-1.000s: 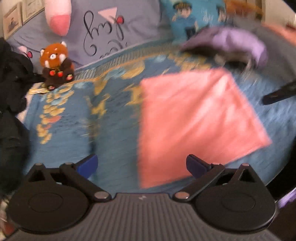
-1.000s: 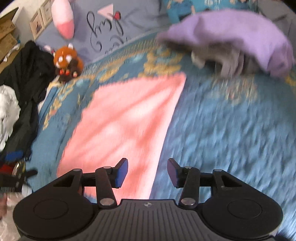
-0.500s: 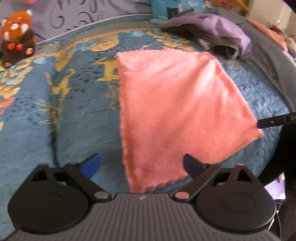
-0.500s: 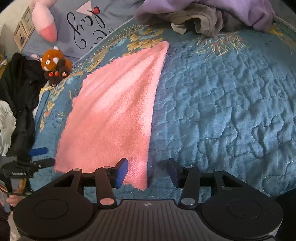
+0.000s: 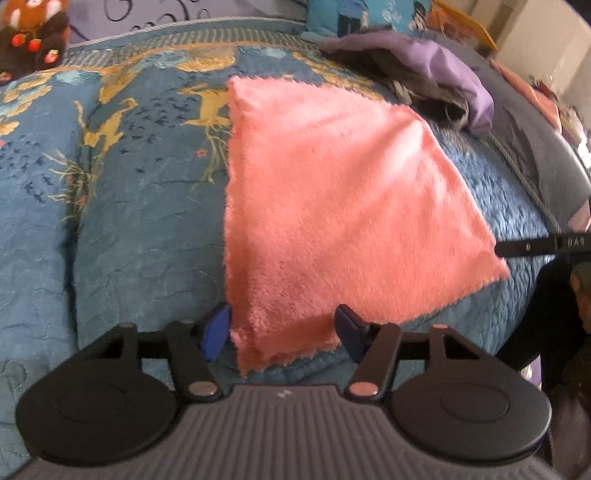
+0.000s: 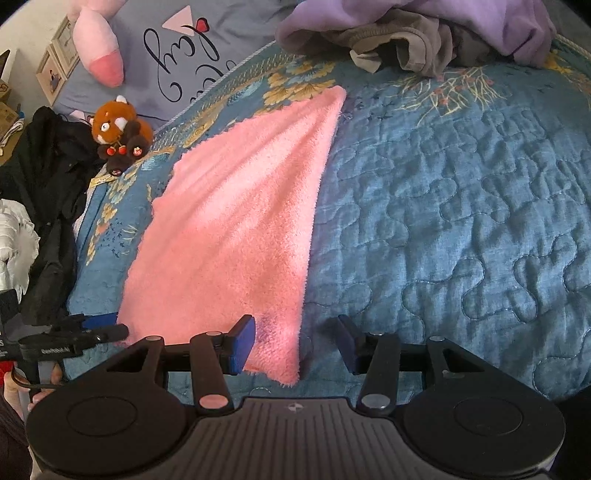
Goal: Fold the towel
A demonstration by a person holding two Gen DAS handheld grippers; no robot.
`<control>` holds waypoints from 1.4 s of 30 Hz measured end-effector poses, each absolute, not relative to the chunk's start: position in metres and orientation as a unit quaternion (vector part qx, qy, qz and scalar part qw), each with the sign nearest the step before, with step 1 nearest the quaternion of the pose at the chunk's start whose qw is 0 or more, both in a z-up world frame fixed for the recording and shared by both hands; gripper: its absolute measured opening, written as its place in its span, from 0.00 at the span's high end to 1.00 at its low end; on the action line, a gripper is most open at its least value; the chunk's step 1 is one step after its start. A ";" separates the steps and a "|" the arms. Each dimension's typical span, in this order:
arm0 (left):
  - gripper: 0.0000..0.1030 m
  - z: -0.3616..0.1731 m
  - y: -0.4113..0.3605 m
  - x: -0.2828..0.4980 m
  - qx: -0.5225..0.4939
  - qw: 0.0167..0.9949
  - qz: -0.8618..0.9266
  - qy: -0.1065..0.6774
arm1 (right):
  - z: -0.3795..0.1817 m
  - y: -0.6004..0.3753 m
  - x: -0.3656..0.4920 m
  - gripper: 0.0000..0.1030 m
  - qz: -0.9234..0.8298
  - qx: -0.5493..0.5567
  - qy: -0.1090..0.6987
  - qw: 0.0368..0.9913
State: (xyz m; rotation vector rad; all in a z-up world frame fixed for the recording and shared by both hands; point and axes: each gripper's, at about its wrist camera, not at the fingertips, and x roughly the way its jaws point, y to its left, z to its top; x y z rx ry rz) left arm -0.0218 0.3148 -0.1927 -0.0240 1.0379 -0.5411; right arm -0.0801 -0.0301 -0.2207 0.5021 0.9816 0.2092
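Spread flat on the blue quilted bed [image 6: 461,221] lay the pink towel [image 5: 332,206], each near corner sitting between the parted fingers of the left gripper [image 5: 282,328] and right gripper [image 6: 295,343].

The towel [image 5: 332,206] is plain salmon pink. Under it the quilted bedspread [image 6: 461,229] is teal blue, printed with gold and yellow animals and plants. The stuffed red panda [image 6: 120,134] is orange, white and dark brown. A lavender pillow [image 6: 177,48] carries black script and a pink triangle. Heaped clothes [image 6: 443,33] are purple and grey. The gripper pads [image 6: 242,343] are blue on black arms.
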 end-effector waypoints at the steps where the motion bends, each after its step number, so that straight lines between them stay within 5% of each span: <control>1: 0.38 -0.191 0.318 -0.021 -0.017 0.835 -0.254 0.488 | -0.221 -0.030 -0.081 0.54 0.099 0.238 0.465 0.847; 12: 0.41 -0.209 0.345 -0.015 -0.123 0.820 -0.229 0.509 | -0.222 -0.028 -0.084 0.53 0.103 0.237 0.468 0.845; 16: 0.75 -0.210 0.342 -0.016 -0.145 0.809 -0.245 0.514 | -0.224 -0.029 -0.084 0.53 0.105 0.246 0.466 0.843; 22: 0.77 -0.214 0.335 -0.018 -0.161 0.801 -0.254 0.517 | -0.225 -0.028 -0.085 0.50 0.113 0.251 0.465 0.841; 27: 0.82 -0.213 0.334 -0.021 -0.157 0.804 -0.249 0.517 | -0.231 -0.022 -0.081 0.89 0.136 0.251 0.484 0.827; 42: 0.88 -0.180 0.279 -0.052 -0.048 0.793 -0.266 0.546 | -0.187 -0.061 -0.099 0.95 0.079 0.234 0.484 0.839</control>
